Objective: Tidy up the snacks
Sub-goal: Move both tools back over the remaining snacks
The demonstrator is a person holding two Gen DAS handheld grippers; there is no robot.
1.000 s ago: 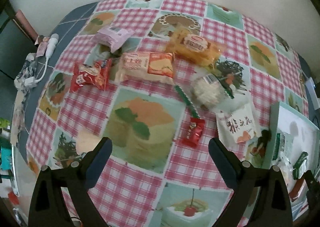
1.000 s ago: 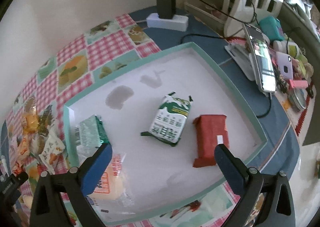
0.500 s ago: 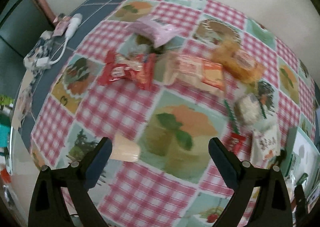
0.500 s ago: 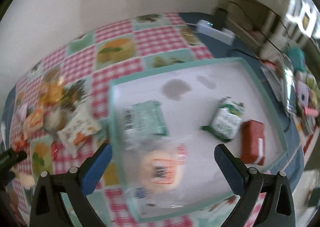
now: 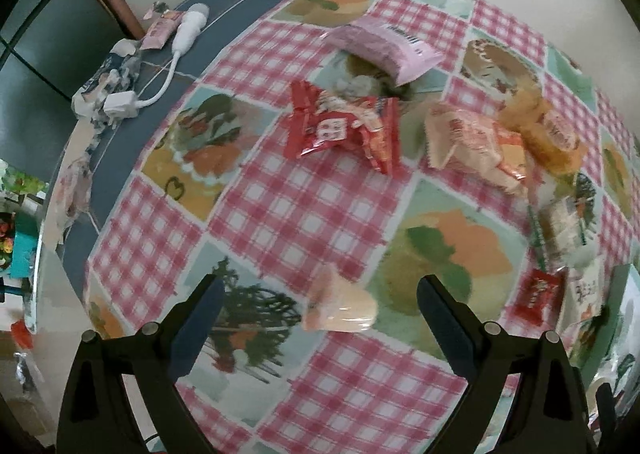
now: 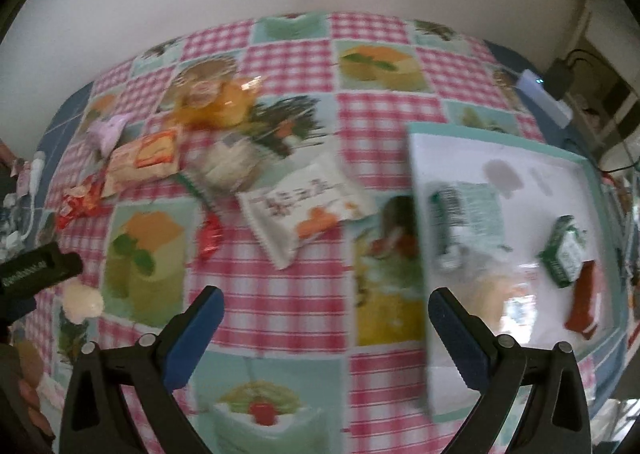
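Loose snacks lie on the checked tablecloth (image 5: 280, 213). My left gripper (image 5: 318, 296) is open above a small pale jelly cup (image 5: 340, 306) lying on its side between the jaws. Beyond it are a red packet (image 5: 340, 129), a pink packet (image 5: 384, 45), an orange-and-cream packet (image 5: 472, 141), a yellow cake packet (image 5: 548, 133) and a small red candy (image 5: 536, 296). My right gripper (image 6: 326, 308) is open and empty above the cloth. A white packet (image 6: 304, 205) lies ahead of it. The teal-rimmed white tray (image 6: 420, 157) at right holds several snacks, among them a green packet (image 6: 464, 213).
A white cable with adapter (image 5: 160, 65) and small wrappers lie on the blue cloth at the table's left edge. A power strip with charger (image 6: 548, 89) sits at the far right, behind the tray. The left gripper's body (image 6: 36, 266) shows at the left of the right wrist view.
Both grippers swung left. The left one now has the jelly cup between its open jaws. The right one moved from over the tray to over the tablecloth beside it.
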